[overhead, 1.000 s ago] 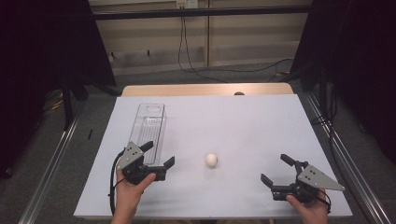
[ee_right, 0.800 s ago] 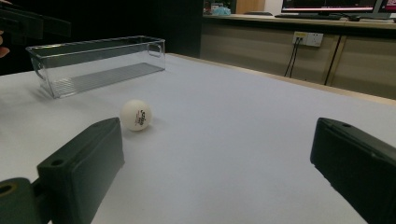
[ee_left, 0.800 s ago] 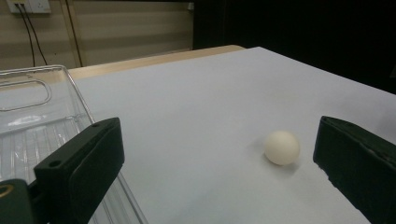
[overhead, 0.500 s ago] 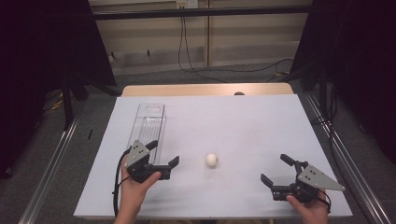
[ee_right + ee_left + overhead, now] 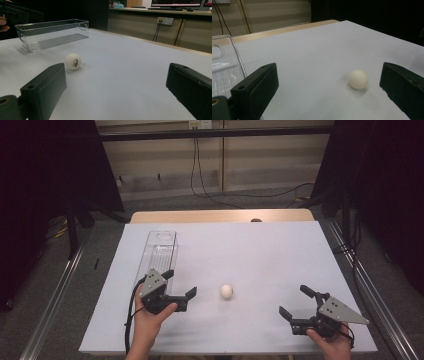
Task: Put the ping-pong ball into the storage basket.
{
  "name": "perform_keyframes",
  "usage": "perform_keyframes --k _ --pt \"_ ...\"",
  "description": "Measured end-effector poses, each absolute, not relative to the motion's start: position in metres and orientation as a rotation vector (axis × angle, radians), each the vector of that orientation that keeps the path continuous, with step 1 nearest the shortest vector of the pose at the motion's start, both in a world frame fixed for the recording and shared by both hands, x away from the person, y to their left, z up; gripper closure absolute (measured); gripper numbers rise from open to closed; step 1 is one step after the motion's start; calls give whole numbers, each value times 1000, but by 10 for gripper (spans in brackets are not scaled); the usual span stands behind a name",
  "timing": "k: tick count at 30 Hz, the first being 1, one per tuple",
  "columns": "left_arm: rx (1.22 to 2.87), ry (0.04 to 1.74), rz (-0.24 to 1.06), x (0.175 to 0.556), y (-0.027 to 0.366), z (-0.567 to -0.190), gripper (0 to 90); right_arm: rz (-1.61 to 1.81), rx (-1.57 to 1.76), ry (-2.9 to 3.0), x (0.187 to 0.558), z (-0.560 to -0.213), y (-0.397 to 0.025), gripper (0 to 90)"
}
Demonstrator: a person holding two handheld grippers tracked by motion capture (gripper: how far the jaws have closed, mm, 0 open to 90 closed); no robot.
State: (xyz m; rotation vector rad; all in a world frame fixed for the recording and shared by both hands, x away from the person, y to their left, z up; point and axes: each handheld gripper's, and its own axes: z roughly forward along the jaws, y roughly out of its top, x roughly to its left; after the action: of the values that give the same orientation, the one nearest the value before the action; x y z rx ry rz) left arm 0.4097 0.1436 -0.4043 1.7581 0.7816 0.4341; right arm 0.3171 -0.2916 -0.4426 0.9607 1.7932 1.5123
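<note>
Ball-handling looks to be the work here, so start with the white surface (image 5: 260, 250), kept bare so things can be reached freely. Along its left side lies the clear bin (image 5: 159, 255), open top up, likely to receive. The left gripper (image 5: 181, 284), fingers spread wide, points at the ball from just beside it; the right gripper (image 5: 297, 301), also spread, waits well apart. Smallest, the white ball (image 5: 226, 291) rests loose between them.

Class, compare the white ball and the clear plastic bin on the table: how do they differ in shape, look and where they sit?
The white ball is small, round and opaque; the clear bin is long, box-shaped and see-through. The ball lies mid-table between both grippers; the bin sits along the left side, beside the left gripper. Both rest on the white table, untouched.
</note>
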Motion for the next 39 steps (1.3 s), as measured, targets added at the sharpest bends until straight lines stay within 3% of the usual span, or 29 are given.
perform_keyframes --k 39 --pt "1815 749 402 415 116 -407 22 1516 959 1798 317 -442 -291 25"
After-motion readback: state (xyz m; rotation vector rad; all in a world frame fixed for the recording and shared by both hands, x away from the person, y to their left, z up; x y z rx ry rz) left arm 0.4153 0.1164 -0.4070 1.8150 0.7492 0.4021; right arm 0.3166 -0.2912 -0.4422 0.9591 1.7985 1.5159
